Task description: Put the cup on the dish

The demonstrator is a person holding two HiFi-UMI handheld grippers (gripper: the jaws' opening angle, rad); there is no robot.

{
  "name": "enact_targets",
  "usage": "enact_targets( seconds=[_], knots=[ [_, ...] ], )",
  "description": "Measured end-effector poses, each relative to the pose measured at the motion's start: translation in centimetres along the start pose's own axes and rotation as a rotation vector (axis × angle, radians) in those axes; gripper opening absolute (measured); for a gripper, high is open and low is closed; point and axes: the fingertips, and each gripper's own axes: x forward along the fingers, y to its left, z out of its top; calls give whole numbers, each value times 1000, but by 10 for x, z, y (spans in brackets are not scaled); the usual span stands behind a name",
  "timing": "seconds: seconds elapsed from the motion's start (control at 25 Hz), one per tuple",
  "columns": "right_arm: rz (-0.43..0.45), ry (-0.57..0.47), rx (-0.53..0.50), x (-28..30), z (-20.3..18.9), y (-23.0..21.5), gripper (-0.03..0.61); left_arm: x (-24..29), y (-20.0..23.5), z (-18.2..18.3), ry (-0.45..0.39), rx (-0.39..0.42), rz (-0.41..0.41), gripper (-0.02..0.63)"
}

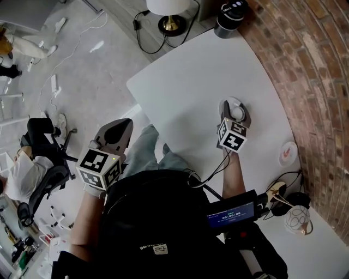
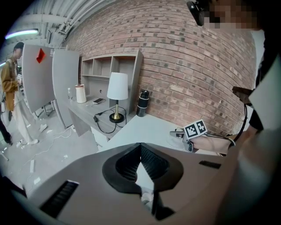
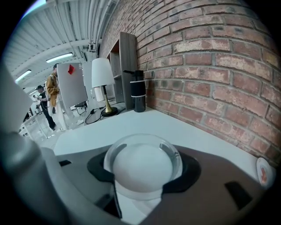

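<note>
A clear plastic cup (image 1: 236,113) (image 3: 142,169) sits between the jaws of my right gripper (image 1: 234,109) (image 3: 142,149), which is shut on it above the white table (image 1: 207,71). In the right gripper view the cup fills the gap between the jaws, its mouth toward the camera. A small white dish (image 1: 288,153) (image 3: 262,171) with a red mark lies on the table near the brick wall, to the right of the cup and apart from it. My left gripper (image 1: 115,133) (image 2: 140,147) hangs off the table's left edge, shut and holding nothing.
A table lamp (image 1: 169,11) (image 3: 102,74) and a black tumbler (image 1: 229,13) (image 3: 138,94) stand at the table's far end. The brick wall (image 1: 305,71) runs along the right. A glass object (image 1: 298,220) and cables lie near me at the right. An office chair (image 1: 43,144) stands on the floor at left.
</note>
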Motion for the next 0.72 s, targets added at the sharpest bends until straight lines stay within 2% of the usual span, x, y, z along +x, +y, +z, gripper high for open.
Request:
enact_targets(
  seconds=[0.72],
  knots=[
    [-16, 34, -6, 21, -22, -8, 256, -5, 3, -15, 26, -29, 39, 5]
  ],
)
